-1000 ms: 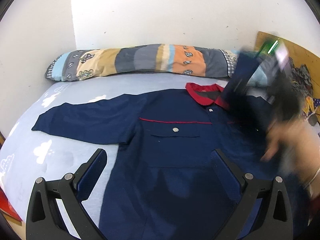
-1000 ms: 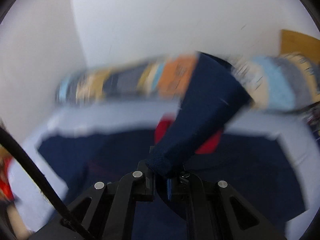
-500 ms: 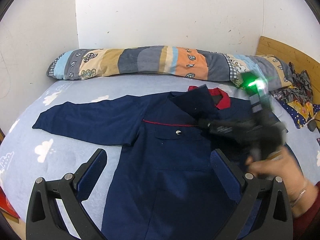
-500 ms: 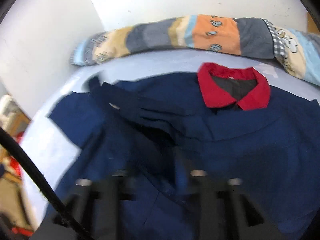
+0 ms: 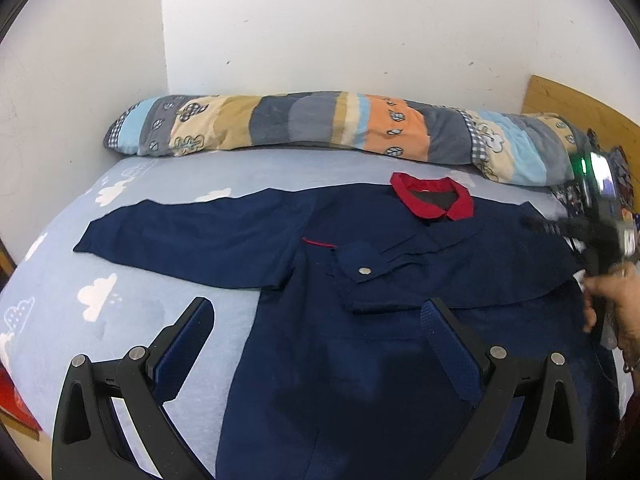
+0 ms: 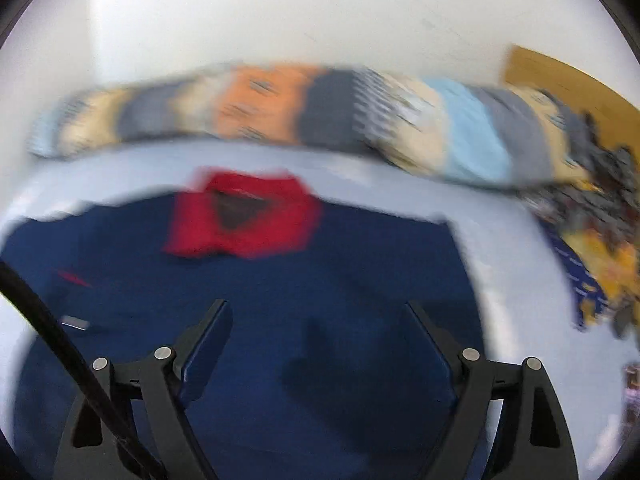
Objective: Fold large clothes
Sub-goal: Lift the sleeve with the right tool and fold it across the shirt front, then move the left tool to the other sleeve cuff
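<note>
A large navy work shirt (image 5: 360, 340) with a red collar (image 5: 432, 196) lies flat on a light blue bed. Its left sleeve (image 5: 188, 240) stretches out to the left. The right sleeve (image 5: 452, 268) lies folded across the chest, its buttoned cuff near the pocket. My left gripper (image 5: 320, 336) hovers open over the shirt's lower body, holding nothing. In the blurred right wrist view my right gripper (image 6: 316, 336) hangs above the shirt (image 6: 320, 280), jaws opening wide with nothing between them. In the left wrist view that gripper shows blurred at the right edge, in a hand (image 5: 616, 304).
A long patchwork bolster (image 5: 320, 128) lies along the white wall behind the shirt. A wooden headboard (image 5: 576, 104) and a heap of patterned cloth (image 6: 600, 240) sit at the right. The bed sheet (image 5: 80, 300) has a cloud print.
The right gripper carried the right sleeve across the chest, let it go and opened. It then drew back to the right. The left gripper stayed still.
</note>
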Tool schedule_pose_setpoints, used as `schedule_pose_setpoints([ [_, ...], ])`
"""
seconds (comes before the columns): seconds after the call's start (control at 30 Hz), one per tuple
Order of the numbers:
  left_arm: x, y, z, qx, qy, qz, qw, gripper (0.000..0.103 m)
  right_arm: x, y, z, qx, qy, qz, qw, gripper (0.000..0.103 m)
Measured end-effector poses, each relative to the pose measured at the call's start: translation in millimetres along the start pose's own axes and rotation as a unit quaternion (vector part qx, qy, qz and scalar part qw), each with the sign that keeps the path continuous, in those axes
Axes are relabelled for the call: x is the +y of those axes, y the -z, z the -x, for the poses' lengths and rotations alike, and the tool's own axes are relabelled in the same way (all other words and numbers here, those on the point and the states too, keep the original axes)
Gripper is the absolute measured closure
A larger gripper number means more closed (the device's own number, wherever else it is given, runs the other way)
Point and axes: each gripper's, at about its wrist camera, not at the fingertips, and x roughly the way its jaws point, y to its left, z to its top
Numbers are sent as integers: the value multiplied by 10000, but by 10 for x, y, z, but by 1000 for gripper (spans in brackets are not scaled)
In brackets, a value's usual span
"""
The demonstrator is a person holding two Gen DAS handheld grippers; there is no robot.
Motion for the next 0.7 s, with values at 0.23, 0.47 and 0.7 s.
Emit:
schedule_pose_setpoints([
  [0.23,54,13,-18,1,-33,82,10000,0,-163,585,-663,1031,-238,-438,9934,12],
  [0.47,334,-19,-64,65,-197,409,9989,0,481,404,-188,593,-940,19,9938,14],
  [0.7,617,-39,-105,175,-332,645,9972,0,1051,656,-201,1236,-980,716,9849,14],
])
